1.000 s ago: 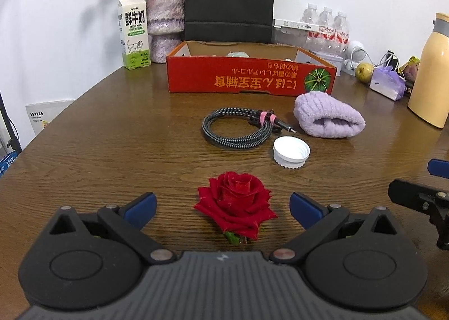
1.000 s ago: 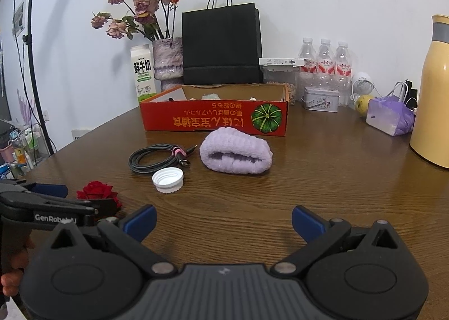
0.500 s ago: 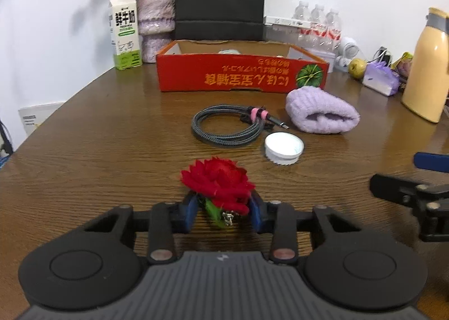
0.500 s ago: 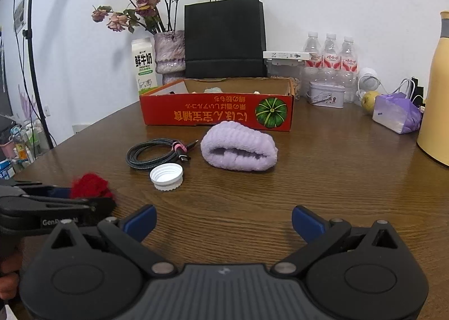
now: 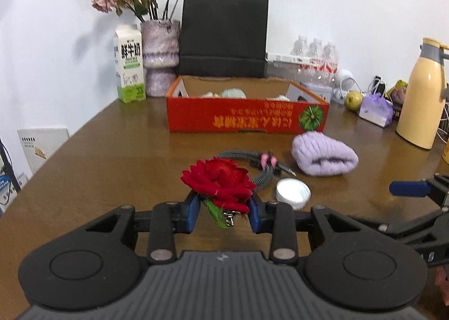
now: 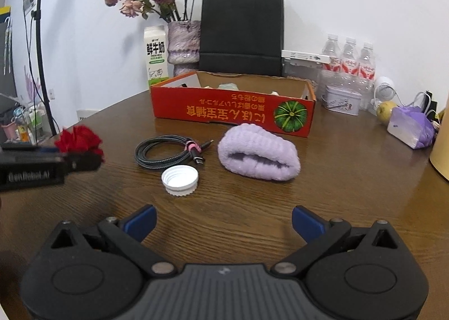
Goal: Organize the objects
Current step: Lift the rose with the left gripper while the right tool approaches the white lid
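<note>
My left gripper is shut on a red rose and holds it lifted above the brown table; the rose also shows at the left of the right wrist view. My right gripper is open and empty, low over the table in front of a white bottle cap. A coiled braided cable and a lilac knitted hat lie beyond the cap. An open red cardboard box with a few items inside stands behind them.
At the back stand a milk carton, a vase of dried flowers, a black paper bag and water bottles. A yellow thermos, a purple pouch and a tin are at the right.
My left gripper closed on the rose, which lay on the table, and lifted it up and forward. The right gripper stayed open and shifted slightly forward.
</note>
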A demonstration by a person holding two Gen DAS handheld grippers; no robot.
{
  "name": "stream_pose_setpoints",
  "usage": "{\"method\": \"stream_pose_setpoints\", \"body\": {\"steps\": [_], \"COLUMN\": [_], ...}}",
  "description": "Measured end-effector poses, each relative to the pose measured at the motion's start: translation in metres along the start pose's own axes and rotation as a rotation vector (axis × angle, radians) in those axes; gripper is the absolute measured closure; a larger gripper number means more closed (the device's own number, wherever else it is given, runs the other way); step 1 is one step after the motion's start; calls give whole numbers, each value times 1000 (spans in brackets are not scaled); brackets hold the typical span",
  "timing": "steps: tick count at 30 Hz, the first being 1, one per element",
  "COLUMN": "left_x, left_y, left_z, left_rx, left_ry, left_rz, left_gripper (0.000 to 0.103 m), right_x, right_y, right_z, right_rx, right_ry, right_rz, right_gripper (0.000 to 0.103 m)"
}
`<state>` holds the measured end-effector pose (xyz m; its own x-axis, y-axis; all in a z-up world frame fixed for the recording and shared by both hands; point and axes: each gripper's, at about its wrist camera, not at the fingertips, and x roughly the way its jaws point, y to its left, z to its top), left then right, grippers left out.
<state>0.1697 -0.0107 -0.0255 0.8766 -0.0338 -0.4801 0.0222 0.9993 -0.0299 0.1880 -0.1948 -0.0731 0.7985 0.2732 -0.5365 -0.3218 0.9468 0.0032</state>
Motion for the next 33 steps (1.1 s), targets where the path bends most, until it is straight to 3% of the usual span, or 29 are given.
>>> {"method": "stream_pose_setpoints", "body": {"steps": [20,33], "left_x": [35,55], "left_y": [55,65], "left_z": [44,38], "left_rx": [-8,-31], "left_ry": [-67,-36], "left_rz": [23,28], "left_gripper": [70,70], "right_x": [60,88], "right_y": [38,33], "right_z": [43,36], "right_rx": [-57,-12], "right_ry": [63,119], "right_rz": [31,61], "right_gripper": [0,0]}}
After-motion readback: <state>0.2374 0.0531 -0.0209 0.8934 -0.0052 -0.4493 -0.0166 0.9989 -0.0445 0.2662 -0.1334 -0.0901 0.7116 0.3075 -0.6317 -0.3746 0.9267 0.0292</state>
